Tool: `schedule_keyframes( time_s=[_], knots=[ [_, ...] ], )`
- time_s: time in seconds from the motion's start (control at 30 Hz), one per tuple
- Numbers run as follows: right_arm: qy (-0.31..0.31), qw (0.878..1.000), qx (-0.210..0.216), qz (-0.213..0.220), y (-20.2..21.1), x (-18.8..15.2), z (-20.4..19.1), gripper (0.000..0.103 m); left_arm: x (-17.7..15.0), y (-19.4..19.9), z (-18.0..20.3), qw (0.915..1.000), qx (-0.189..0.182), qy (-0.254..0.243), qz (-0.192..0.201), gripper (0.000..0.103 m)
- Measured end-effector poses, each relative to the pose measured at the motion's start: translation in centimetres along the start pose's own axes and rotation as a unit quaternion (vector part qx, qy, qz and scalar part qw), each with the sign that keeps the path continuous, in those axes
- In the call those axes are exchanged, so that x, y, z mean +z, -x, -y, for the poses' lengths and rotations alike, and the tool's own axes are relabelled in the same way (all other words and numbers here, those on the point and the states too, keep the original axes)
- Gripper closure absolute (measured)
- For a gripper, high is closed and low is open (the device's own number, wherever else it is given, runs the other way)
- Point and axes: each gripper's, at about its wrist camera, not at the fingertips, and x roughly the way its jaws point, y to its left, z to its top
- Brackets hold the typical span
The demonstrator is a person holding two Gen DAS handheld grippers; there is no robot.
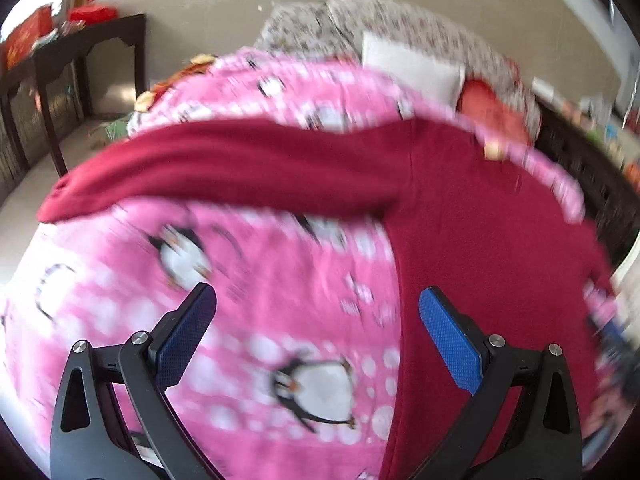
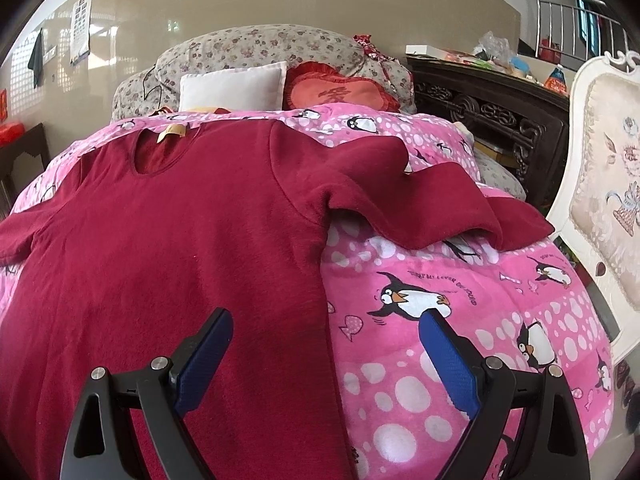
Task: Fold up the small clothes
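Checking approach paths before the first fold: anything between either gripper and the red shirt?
Nothing visible. The right gripper is open above the red shirt at its side edge; the left gripper is open over the pink blanket beside it. Only blanket lies between.

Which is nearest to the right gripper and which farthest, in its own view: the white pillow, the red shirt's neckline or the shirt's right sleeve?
From the right gripper:
1. Right sleeve, ahead, to the right.
2. Neckline, farther up the shirt, left.
3. White pillow, at the headboard.
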Motion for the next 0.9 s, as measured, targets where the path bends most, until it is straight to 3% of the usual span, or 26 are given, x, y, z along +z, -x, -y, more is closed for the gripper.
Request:
schedule_keyframes(
  time_s=[0.07, 0.2, 0.3, 0.43, 0.5, 0.57, 0.7, 0.77, 0.9],
  knots=[
    [0.003, 1.0, -0.001, 0.001, 0.1, 0.0, -0.1, 0.01, 2.0, 1.6, -3.5, 0.999, -0.023, 0.038, -0.003, 0.001],
    [0.005, 1.0, 0.0, 0.005, 0.2, -0.1, -0.2, 0.01, 4.2, 2.3, -10.5, 0.9961, -0.003, 0.086, -0.021, 0.001],
    [0.004, 1.0, 0.003, 0.007, 0.3, -0.2, -0.2, 0.01, 4.3, 1.6, -17.2, 0.9857, -0.025, 0.161, -0.043, 0.001],
    [0.004, 1.0, 0.008, 0.007, 0.4, -0.2, -0.1, 0.01, 3.5, 0.6, -25.7, 0.9484, -0.12, 0.293, -0.017, 0.005],
    [0.005, 1.0, 0.009, 0.007, 0.3, -0.2, -0.2, 0.01, 2.9, 0.0, -27.9, 0.9277, -0.161, 0.337, 0.003, 0.006],
    [0.006, 1.0, 0.008, 0.005, 0.3, -0.2, -0.2, 0.01, 2.8, -1.0, -28.4, 0.9185, -0.178, 0.353, 0.001, 0.009],
    [0.014, 1.0, 0.005, 0.0, 0.1, -0.1, -0.6, 0.01, 3.4, -2.4, -28.1, 0.9216, -0.171, 0.348, 0.003, 0.009],
    [0.019, 1.0, 0.003, -0.001, 0.1, -0.1, -0.8, 0.01, 3.7, -2.6, -28.5, 0.9193, -0.168, 0.356, 0.013, 0.009],
    [0.026, 1.0, 0.0, -0.002, -0.1, -0.1, -1.0, 0.01, 4.7, -3.2, -29.4, 0.9089, -0.151, 0.388, 0.026, 0.033]
  ],
)
